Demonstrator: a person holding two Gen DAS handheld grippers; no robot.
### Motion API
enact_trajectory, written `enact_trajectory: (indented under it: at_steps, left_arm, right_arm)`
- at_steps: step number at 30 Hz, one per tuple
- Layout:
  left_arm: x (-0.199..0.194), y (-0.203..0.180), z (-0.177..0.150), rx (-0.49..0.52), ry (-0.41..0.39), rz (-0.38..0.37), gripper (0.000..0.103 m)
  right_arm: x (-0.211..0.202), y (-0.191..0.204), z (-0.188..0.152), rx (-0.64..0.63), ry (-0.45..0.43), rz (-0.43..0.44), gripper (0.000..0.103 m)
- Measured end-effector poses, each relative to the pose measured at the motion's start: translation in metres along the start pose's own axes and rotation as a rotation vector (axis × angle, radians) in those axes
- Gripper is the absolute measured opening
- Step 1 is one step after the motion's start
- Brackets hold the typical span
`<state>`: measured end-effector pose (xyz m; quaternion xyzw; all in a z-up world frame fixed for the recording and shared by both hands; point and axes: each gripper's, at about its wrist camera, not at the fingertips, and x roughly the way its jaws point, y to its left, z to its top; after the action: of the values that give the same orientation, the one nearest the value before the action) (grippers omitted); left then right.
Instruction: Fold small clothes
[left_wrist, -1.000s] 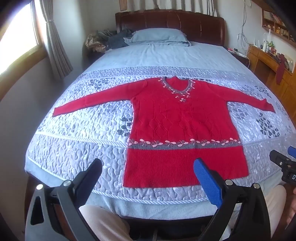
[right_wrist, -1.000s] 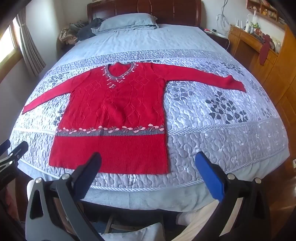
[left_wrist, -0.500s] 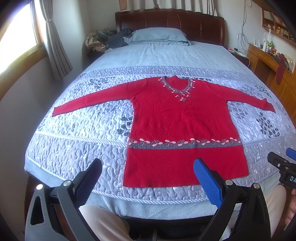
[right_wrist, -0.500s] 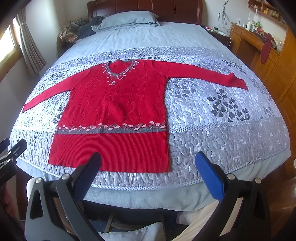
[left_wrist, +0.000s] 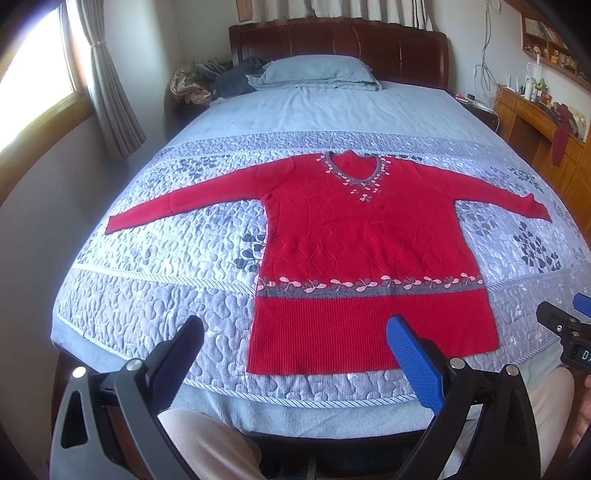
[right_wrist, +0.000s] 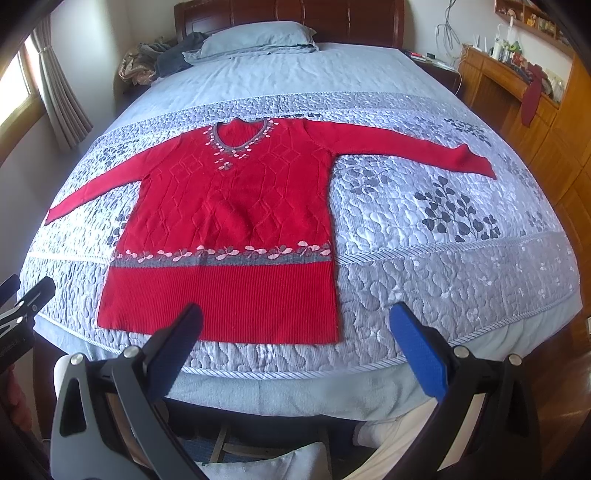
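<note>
A red knitted sweater (left_wrist: 365, 251) (right_wrist: 236, 218) lies flat and face up on the quilted bed, both sleeves stretched out sideways, the hem toward me. It has a grey neckline trim and a grey band with pink flowers above the ribbed hem. My left gripper (left_wrist: 295, 332) hangs open just short of the hem, over its left half, holding nothing. My right gripper (right_wrist: 295, 325) is open too, near the hem's right corner, with empty space between its fingers. Each gripper shows at the edge of the other's view.
The bed has a grey-blue quilt (right_wrist: 443, 258), a pillow (left_wrist: 317, 72) and a heap of clothes (left_wrist: 207, 79) by the dark headboard. A wooden cabinet (right_wrist: 546, 122) stands on the right, a curtained window (left_wrist: 37, 81) on the left. A person's legs are below the bed's foot edge.
Both grippers have risen and edged slightly forward toward the bed, staying open. The sweater has not moved.
</note>
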<state>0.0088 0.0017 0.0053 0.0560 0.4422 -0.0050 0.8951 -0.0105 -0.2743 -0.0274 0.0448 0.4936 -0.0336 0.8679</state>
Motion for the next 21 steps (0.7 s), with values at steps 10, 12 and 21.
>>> enact_trajectory:
  at_steps: [10,12,21]
  left_arm:
    - [0.0003,-0.0001,0.0000,-0.001,-0.001,0.000,0.099]
    - [0.0003,-0.0006,-0.0002,-0.001,-0.001,0.002,0.099]
    - [0.0023,0.0012,-0.0004,0.000,0.005,0.000,0.099]
  right_arm:
    - [0.0002,-0.0017,-0.0002,0.002,-0.005,-0.001,0.100]
    - [0.0005,-0.0021,-0.0002,0.002,-0.005,-0.002,0.100]
    - [0.0023,-0.0034,0.0012,0.005,0.000,-0.001,0.100]
